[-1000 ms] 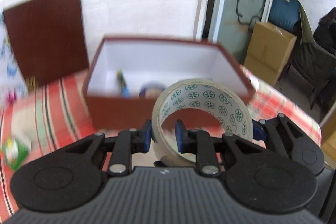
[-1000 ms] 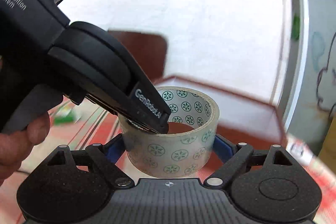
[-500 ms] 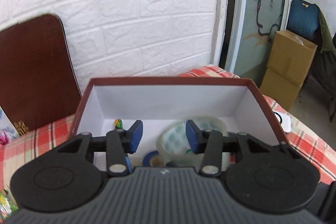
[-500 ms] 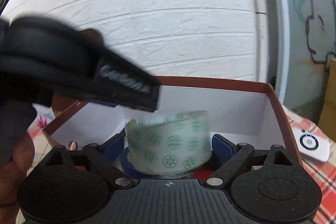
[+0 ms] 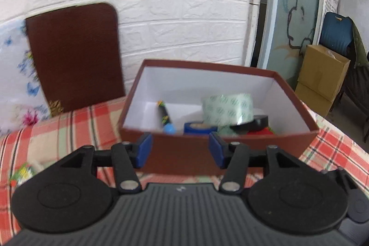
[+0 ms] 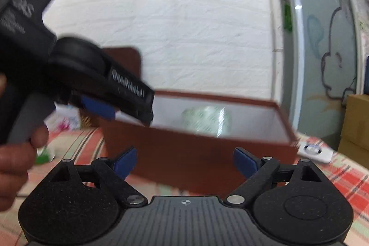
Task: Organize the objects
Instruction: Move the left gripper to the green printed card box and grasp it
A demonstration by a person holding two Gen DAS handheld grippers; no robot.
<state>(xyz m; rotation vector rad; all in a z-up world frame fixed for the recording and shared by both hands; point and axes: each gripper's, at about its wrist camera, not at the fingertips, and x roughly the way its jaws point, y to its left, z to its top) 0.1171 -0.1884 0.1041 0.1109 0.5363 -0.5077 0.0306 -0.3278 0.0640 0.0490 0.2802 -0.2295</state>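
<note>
Left tool (image 5: pixel 180 151): I see its jaws just opening, parted, nothing between.
Right tool (image 6: pixel 184 161): spread wide, empty.
Tape roll (image 5: pixel 227 110): inside the brown box (image 5: pixel 207 153).

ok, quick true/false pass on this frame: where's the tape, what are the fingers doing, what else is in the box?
1. The patterned tape roll is inside the brown box. True.
2. The left gripper is clamped on the tape. False: its fingers have just been opening, nothing between them.
3. The right gripper is open and empty. True.
4. The box holds only the tape. False: a pen, a blue roll and a black roll are also inside.
5. The brown lid leans against the wall. True.
</note>
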